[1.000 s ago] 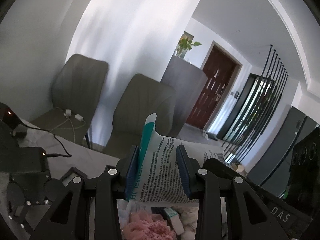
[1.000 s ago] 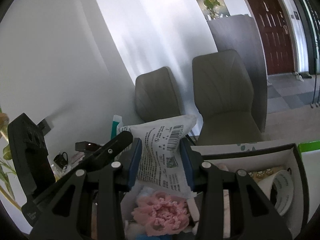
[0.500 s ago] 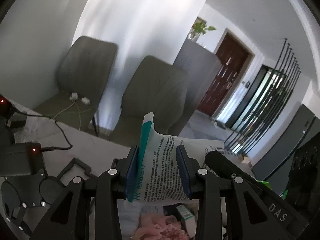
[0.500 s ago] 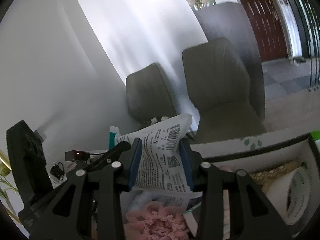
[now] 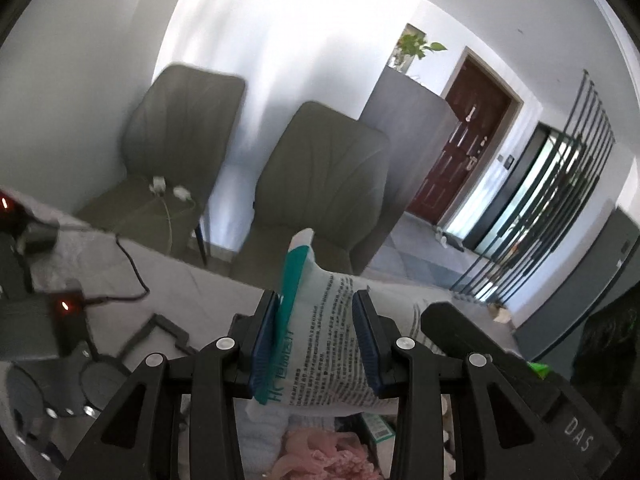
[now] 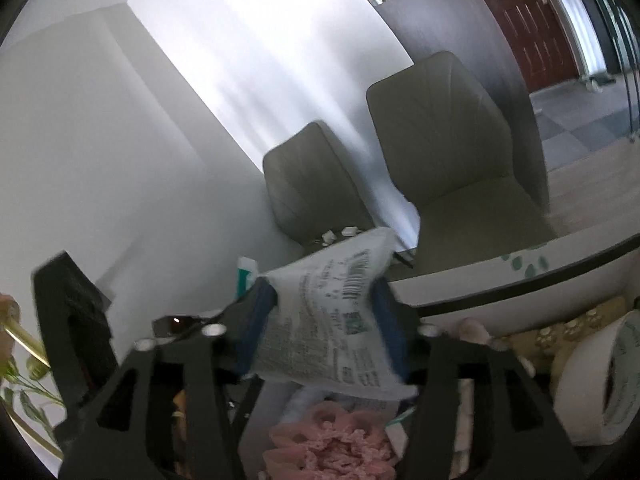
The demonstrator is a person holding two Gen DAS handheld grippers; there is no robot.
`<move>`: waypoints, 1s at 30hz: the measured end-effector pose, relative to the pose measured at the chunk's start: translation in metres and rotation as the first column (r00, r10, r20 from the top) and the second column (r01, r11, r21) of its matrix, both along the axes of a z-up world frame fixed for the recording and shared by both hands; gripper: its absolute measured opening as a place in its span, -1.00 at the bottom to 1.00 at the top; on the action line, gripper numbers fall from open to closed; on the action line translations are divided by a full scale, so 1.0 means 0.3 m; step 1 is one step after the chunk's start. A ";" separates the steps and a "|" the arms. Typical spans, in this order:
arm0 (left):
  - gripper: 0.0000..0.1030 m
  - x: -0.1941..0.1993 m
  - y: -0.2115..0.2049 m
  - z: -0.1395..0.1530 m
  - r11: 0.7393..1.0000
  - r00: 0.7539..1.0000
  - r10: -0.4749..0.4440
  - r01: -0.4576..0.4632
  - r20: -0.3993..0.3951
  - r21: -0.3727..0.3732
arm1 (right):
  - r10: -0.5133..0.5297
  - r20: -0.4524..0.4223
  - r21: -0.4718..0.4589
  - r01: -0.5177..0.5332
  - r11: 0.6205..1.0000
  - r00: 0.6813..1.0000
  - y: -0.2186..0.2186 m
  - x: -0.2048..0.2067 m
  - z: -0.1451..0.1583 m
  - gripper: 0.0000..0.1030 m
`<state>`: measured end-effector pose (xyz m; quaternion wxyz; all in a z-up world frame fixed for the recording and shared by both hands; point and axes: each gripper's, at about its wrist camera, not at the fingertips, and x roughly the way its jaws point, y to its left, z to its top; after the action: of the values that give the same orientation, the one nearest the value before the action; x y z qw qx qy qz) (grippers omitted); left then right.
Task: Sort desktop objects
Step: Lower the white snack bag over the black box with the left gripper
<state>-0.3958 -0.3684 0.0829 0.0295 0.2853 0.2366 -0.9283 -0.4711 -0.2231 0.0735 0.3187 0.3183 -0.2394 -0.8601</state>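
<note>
A white packet (image 5: 320, 340) with a teal edge and small print hangs between both grippers. My left gripper (image 5: 316, 320) is shut on its teal end. The other end (image 6: 320, 340) lies between the blue pads of my right gripper (image 6: 324, 304), whose jaws are opening and stand wider than the packet's pinched part. The packet hovers over a white box (image 6: 500, 296) with a dark rim. In the box lie a pink knitted flower (image 6: 332, 444) and a roll of white tape (image 6: 600, 380). The right gripper's black body (image 5: 500, 360) shows in the left wrist view.
Two grey-green chairs (image 5: 320, 184) stand behind the table (image 5: 208, 292), which has a grey cloth. Black chargers with red lights (image 5: 64, 312) and a cable (image 5: 132, 264) lie at the left. A plant stem (image 6: 24, 344) is at the left edge of the right wrist view.
The right gripper's jaws have spread apart around the packet, and that gripper has rolled. Both grippers have dropped a little toward the box. The left grip is unchanged.
</note>
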 end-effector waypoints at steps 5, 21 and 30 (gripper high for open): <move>-0.06 -0.014 -0.038 -0.030 0.999 0.998 0.034 -0.036 0.059 0.035 | 0.004 0.037 -0.011 -0.004 1.000 0.999 -0.003 -0.005 -0.009 0.85; 0.18 0.002 0.068 0.001 0.979 0.992 -0.035 0.059 0.124 -0.195 | 0.041 0.120 0.035 -0.045 0.998 0.992 0.058 -0.003 0.022 0.16; -0.25 -0.048 0.181 -0.054 0.924 0.968 -0.074 0.157 0.239 -0.348 | 0.072 0.182 0.201 -0.108 0.973 0.981 0.039 -0.032 -0.010 -0.37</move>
<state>-0.4101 -0.3142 0.0666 0.0529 0.3901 0.0384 -0.9185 -0.4808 -0.2114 0.0705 0.2999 0.4346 -0.1593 -0.8341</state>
